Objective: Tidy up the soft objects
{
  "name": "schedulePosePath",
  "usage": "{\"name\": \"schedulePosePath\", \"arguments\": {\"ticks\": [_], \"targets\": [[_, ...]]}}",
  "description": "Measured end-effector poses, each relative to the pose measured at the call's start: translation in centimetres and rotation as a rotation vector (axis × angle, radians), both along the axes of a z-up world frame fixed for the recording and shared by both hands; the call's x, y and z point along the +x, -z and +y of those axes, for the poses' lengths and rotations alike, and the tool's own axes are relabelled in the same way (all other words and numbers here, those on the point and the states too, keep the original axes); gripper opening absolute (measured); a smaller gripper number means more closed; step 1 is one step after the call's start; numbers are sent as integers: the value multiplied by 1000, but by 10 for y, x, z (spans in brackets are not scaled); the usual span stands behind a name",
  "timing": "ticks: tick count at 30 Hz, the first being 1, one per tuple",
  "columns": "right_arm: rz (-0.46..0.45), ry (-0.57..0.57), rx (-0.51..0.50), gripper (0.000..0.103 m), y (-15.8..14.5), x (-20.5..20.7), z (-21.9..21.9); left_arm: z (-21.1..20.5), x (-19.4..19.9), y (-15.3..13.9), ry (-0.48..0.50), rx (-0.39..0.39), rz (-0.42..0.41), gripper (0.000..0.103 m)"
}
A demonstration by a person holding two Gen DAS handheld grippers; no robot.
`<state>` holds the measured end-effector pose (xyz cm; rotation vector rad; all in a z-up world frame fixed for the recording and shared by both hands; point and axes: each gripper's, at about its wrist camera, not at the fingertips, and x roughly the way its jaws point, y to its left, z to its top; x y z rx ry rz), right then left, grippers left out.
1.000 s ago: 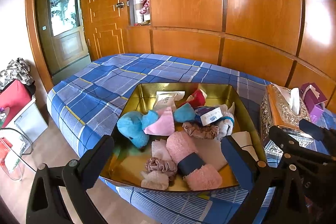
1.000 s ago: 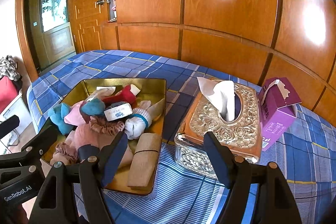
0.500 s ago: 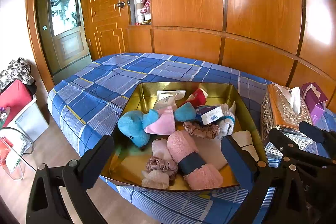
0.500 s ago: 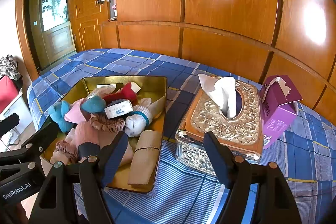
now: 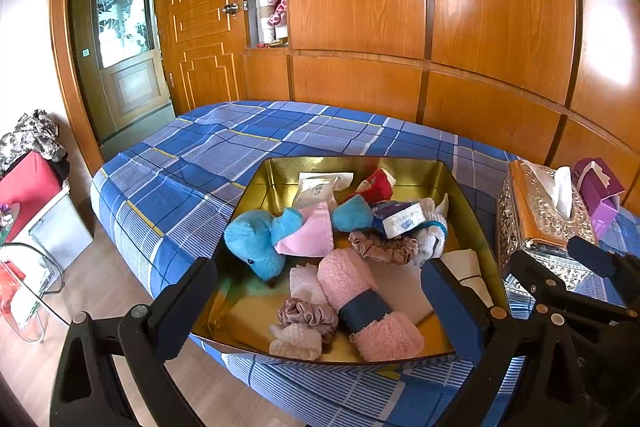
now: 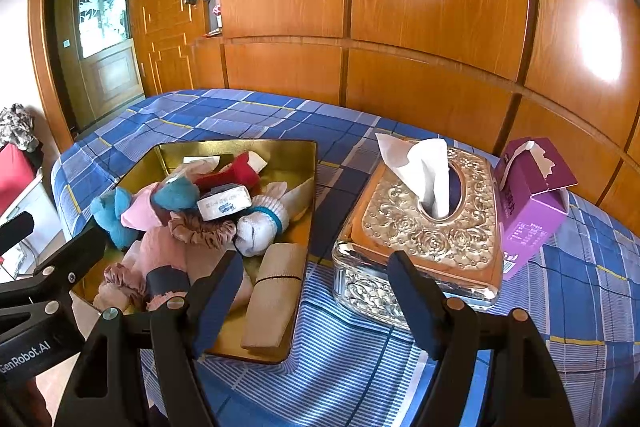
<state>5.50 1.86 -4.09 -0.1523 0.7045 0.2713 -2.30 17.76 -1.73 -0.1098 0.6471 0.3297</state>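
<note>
A gold tray [image 5: 264,183] [image 6: 308,211] sits on the blue checked bedspread and holds several soft items: a blue plush toy [image 5: 256,243], a pink cloth [image 5: 312,235], a rolled pink towel with a dark band [image 5: 368,311], scrunchies [image 5: 308,313], a red sock [image 5: 374,187], a white sock [image 6: 260,227], a tissue pack [image 6: 224,205] and a beige folded cloth [image 6: 276,291]. My left gripper [image 5: 320,311] is open and empty, hovering before the tray's near edge. My right gripper [image 6: 316,299] is open and empty, between the tray and the tissue box.
An ornate silver tissue box [image 6: 424,231] [image 5: 540,219] stands right of the tray, with a purple carton [image 6: 532,215] beyond it. Wooden wardrobe panels line the back. A door [image 5: 124,55] and floor clutter [image 5: 28,187] lie to the left, off the bed's edge.
Both grippers have drifted back and up very slightly; the tray and tissue box sit a little lower in view. Nothing was grasped or moved.
</note>
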Motion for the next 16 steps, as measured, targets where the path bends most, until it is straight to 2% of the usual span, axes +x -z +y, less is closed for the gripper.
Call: {"name": "schedulePosePath", "arguments": {"ticks": [11, 16], "targets": [[0, 7, -1, 76, 0, -1, -3, -4, -3, 0, -3, 10, -12, 103], [-11, 8, 4, 76, -3, -3, -6, -2, -1, 1, 12, -16, -2, 103]]}}
